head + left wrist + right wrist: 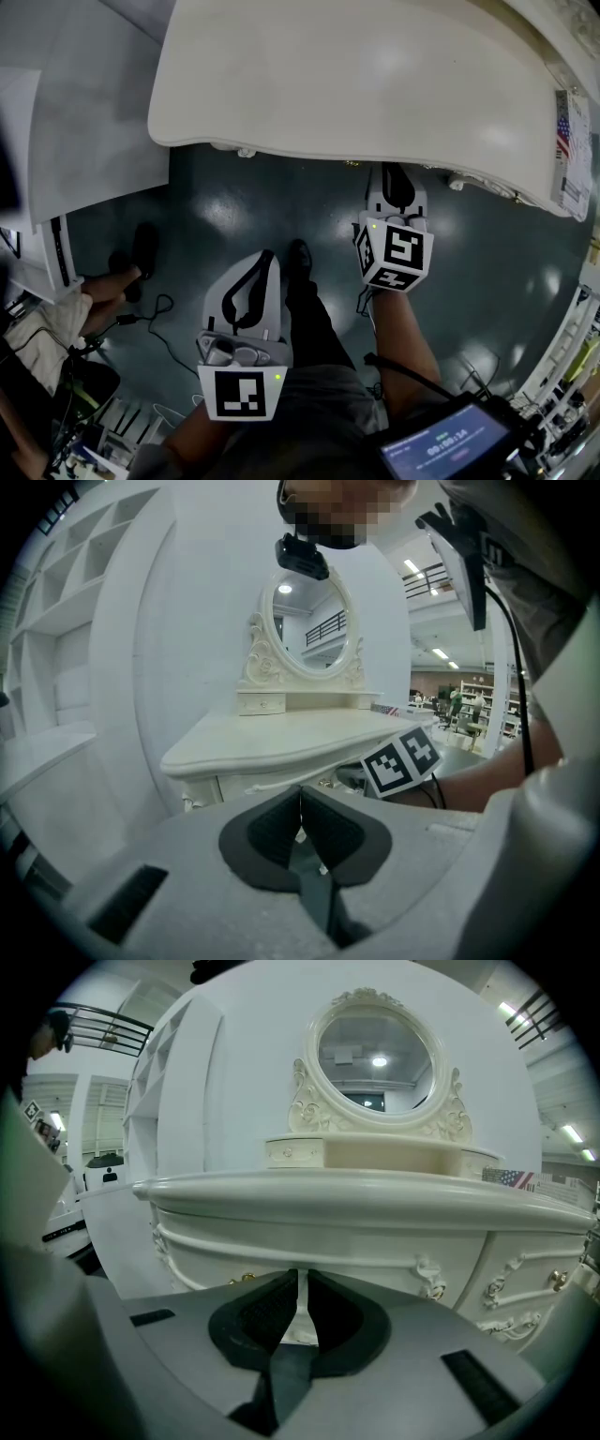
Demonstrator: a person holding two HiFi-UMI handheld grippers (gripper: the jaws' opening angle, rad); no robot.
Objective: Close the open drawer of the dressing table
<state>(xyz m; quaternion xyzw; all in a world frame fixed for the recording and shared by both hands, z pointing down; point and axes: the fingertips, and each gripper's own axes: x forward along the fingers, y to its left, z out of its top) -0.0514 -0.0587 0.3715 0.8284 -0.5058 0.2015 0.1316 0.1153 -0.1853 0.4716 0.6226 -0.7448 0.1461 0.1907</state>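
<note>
Under the front edge of the cream carved wooden dressing table (356, 1190), its drawer front (309, 1241) is faced by the right gripper (301, 1283), jaws together and empty, as on the left gripper (300, 799). Judged rigid and easy-sliding; a central push is advised.

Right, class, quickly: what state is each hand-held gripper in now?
Left hand-held gripper: closed, holding nothing.
Right hand-held gripper: closed, holding nothing.

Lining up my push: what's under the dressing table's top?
Right gripper view shows carved drawer fronts with handles. Head view: the top hides them; the right tool reaches its edge.
</note>
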